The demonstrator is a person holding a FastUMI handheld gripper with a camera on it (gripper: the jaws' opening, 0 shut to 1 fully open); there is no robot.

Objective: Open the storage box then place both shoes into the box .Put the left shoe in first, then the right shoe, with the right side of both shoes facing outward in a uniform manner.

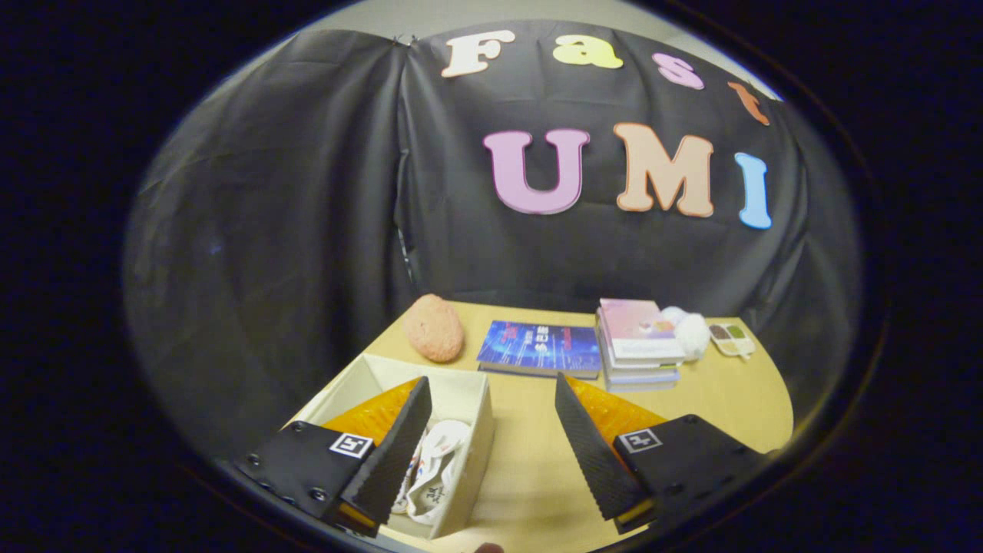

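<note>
The gripper (491, 430) is hovering with its jaws spread wide, gripping nothing. A white shoe (436, 468) is lying inside the open storage box (468, 399), just beside the left finger.

You are looking from the camera riding on the gripper (491, 399), above the near end of the table (530, 476), tilted down and forward along its spread fingers. It faces the blue book (541, 347) mid-table, the booth's cloth wall beyond it, the open storage box (461, 399) close below.
</note>
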